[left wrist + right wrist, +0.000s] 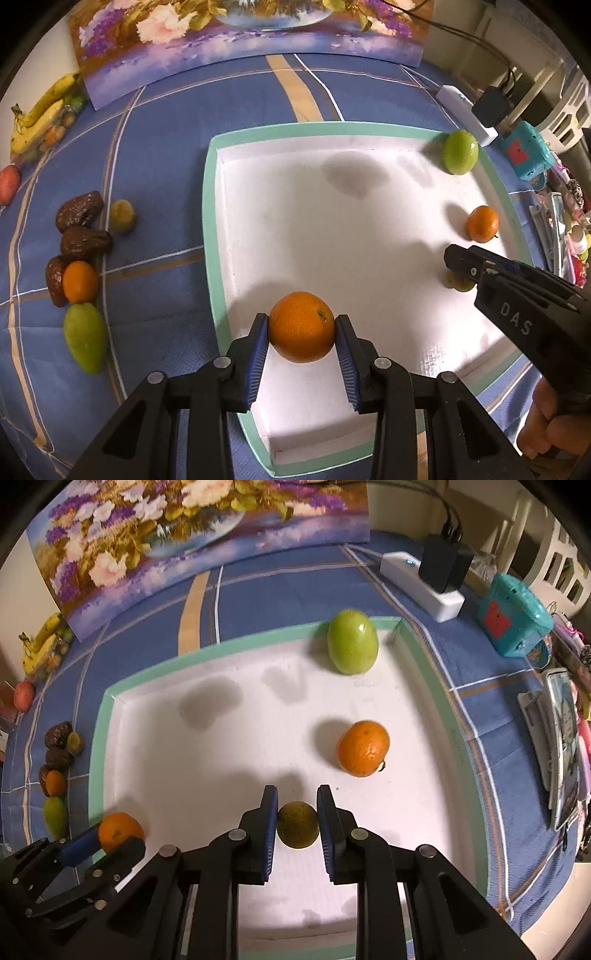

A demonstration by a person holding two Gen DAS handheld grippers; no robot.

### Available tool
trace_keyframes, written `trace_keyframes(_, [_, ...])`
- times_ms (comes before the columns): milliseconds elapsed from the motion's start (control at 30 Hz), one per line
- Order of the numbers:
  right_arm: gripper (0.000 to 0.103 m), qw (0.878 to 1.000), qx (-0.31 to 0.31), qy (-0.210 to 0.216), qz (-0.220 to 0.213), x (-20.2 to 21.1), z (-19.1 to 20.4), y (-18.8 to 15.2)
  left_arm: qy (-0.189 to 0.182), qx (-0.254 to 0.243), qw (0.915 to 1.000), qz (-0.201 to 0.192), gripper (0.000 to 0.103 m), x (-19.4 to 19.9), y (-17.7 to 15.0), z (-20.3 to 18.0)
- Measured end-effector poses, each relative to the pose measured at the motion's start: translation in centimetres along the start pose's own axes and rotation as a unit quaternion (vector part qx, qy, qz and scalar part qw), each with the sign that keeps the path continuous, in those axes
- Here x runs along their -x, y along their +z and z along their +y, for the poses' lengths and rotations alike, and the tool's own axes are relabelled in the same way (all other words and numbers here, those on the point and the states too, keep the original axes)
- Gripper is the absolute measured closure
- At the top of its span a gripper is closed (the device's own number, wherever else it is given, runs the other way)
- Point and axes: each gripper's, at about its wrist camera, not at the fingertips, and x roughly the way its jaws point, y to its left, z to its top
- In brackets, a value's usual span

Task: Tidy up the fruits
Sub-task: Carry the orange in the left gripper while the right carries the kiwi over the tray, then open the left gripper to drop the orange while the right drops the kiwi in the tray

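Orange (301,326) in left claw (301,332) (beside tray rim (208,229))

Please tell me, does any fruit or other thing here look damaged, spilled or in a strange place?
Nothing is spilled or broken. One small oddity: the olive-brown fruit in the right tongs looks dull and blotchy beside the bright orange in the left tongs. Grey smudges mark the white tray floor.

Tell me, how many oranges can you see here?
3. One orange is gripped in the left gripper over the tray, one lies inside the tray, one sits on the cloth among brown fruits. Others may be hidden.
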Motion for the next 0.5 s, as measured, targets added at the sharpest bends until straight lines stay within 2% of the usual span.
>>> trace_keyframes(500, [0.080, 1.000, 0.004, -0.007, 0.002, 0.29, -0.14, 0.51, -0.008, 0.008, 0.9999, -0.001, 0.064, 0.83, 0.55, 0.72])
